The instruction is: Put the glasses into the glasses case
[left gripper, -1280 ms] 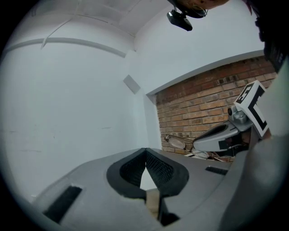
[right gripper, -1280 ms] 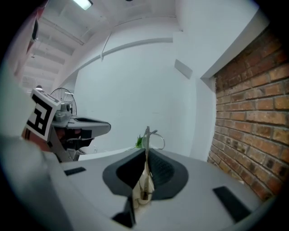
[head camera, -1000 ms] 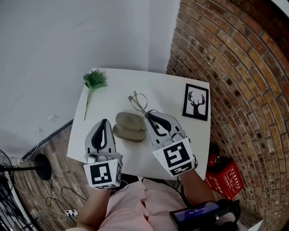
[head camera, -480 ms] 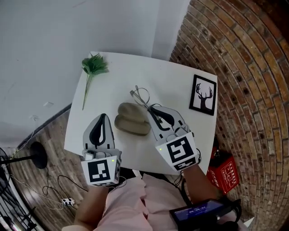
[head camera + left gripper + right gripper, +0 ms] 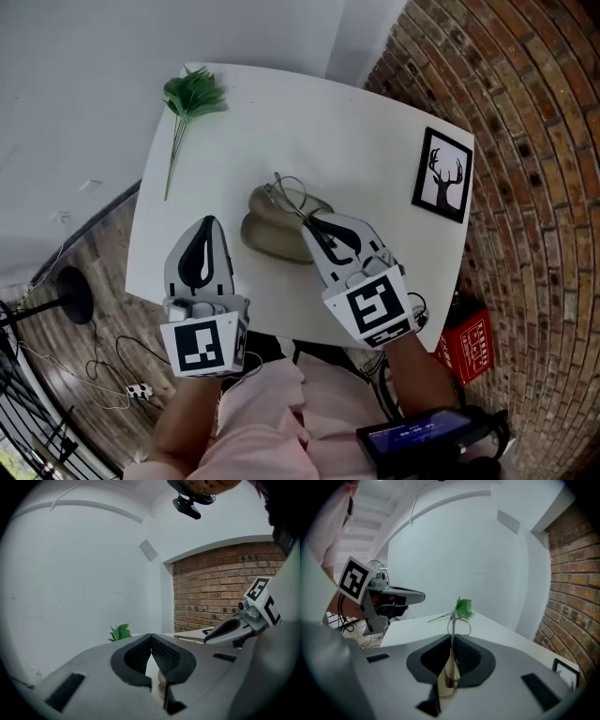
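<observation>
The left tool point(image 5: 208, 225) and right tool point(image 5: 307, 221) are grey tapering shells with black teardrop pads. The left cube point(image 5: 203, 345) and right cube point(image 5: 373, 309) are white with black square markers. The clothing point(image 5: 272, 412) is pale pink.

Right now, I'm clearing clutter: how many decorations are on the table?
2: a green sprig at the far left corner, a framed deer picture by the right edge. None seem hidden.
</observation>
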### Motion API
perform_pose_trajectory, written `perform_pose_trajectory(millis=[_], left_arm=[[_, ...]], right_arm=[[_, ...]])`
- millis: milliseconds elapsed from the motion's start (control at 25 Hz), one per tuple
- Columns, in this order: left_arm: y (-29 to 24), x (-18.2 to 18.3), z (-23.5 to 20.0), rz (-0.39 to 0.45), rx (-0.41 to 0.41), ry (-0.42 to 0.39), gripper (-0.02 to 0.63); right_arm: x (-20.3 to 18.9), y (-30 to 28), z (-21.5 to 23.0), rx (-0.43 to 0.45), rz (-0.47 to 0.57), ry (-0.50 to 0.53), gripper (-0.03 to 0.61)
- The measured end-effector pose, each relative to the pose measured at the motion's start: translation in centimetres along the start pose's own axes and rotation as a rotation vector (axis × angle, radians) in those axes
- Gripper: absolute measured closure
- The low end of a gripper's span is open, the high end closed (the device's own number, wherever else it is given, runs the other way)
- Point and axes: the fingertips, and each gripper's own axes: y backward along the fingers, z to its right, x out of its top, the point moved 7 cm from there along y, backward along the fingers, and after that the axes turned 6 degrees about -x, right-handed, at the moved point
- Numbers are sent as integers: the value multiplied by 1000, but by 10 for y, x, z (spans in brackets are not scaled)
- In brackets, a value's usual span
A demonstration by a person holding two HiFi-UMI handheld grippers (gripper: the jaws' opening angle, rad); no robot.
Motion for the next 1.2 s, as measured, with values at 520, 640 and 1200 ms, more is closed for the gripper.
perform_pose_trajectory(millis=[520,640,1200], left_arm=[[-4,-33,-16,-61,-1,34,604],[-5,-37,-18,-67,-1,35,604],[-3,-52,-29,-90,13,51,604]], right_arm=[[-35,-21,-27,136,-94,20,549],[-41,-24,-31,157,-112,29,549],[-54,-37,-46,235,-199,113,548]])
